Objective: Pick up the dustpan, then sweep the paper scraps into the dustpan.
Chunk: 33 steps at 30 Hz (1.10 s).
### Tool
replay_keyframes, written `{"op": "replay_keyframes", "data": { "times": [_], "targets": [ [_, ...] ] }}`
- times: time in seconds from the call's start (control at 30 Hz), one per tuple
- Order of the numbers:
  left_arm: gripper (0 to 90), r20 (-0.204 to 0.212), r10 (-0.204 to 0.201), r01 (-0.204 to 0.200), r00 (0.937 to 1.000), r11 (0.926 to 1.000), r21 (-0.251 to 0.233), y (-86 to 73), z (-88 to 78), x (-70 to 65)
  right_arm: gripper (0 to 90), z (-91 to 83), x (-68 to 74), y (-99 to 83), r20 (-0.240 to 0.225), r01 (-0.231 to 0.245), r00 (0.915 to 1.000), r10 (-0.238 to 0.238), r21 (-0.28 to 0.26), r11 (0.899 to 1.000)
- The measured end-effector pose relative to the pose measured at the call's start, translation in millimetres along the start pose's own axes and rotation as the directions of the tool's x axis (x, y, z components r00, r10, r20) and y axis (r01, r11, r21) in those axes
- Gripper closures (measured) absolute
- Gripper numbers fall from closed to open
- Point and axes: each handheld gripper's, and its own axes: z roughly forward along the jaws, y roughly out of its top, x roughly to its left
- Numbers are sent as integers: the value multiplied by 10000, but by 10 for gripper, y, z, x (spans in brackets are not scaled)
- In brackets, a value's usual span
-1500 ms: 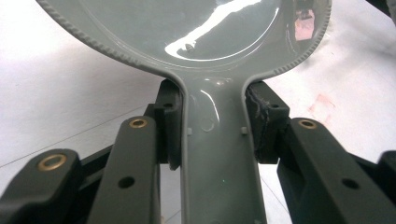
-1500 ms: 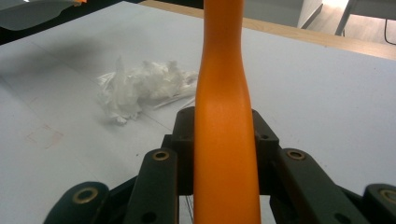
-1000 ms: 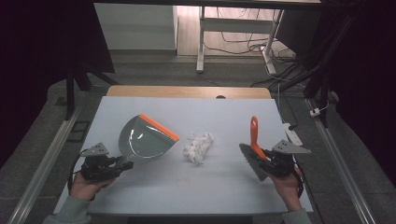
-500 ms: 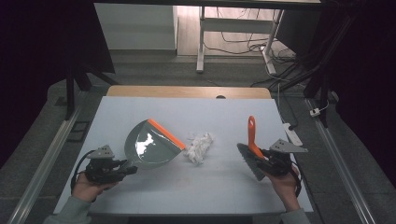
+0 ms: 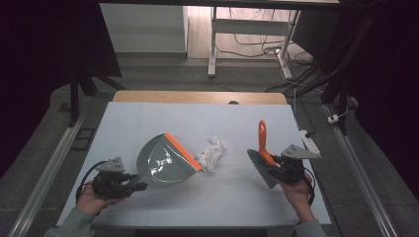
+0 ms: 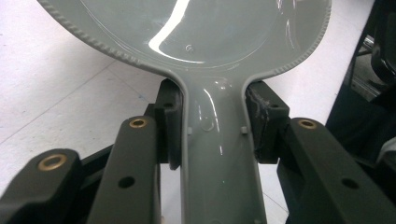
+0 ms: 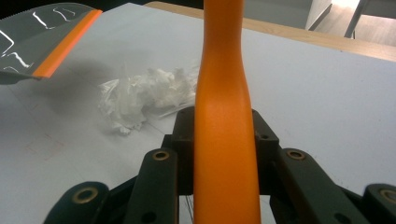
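Note:
A grey dustpan (image 5: pixel 165 163) with an orange lip is tilted up over the white table (image 5: pixel 148 123), its lip close beside a crumpled white paper wad (image 5: pixel 212 155). My left gripper (image 5: pixel 132 186) is shut on the dustpan's grey handle (image 6: pixel 219 154), pads pressing both sides. A brush with an orange handle (image 5: pixel 262 140) and grey bristles (image 5: pixel 261 168) stands right of the wad. My right gripper (image 5: pixel 275 168) is shut on that handle (image 7: pixel 224 140). In the right gripper view the wad (image 7: pixel 144 95) lies ahead to the left, with the dustpan's lip (image 7: pixel 65 44) beyond it.
The table's wooden far edge (image 5: pixel 197 97) runs along the back. Metal rails (image 5: pixel 47 177) flank both sides of the table. A white power strip (image 5: pixel 309 141) lies by the right edge. A desk frame (image 5: pixel 213 44) and cables stand on the floor beyond.
The dustpan has moved right toward the paper wad, its lip now close beside it. The brush has shifted slightly left. Both grips are unchanged.

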Motion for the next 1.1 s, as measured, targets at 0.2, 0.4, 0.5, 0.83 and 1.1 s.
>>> {"op": "replay_keyframes", "data": {
  "times": [0.2, 0.4, 0.5, 0.83, 1.1],
  "targets": [
    [612, 144, 231, -233, 9996, 9996, 149, -6, 2, -25, 701, 53, 6, 40, 10, 58, 10000, -58, -21, 10000],
    [612, 161, 141, -145, 9998, 9996, 228, 11, -33, -62, 701, 128, 30, 87, 5, 137, 9999, -137, -27, 9999],
    [612, 213, 211, -216, 9996, 9994, 265, 3, -39, -76, 701, 169, 47, 108, -36, 166, 9999, -166, -10, 9999],
    [611, 544, 77, -100, 9985, 9991, 417, 4, -50, -106, 701, 293, 99, 154, -139, 308, 9994, -308, 19, 9995],
    [611, 610, -13, -31, 9981, 9975, 711, -25, -16, -116, 701, 399, 130, 204, -226, 352, 9991, -351, 48, 9994]
  ]
}}
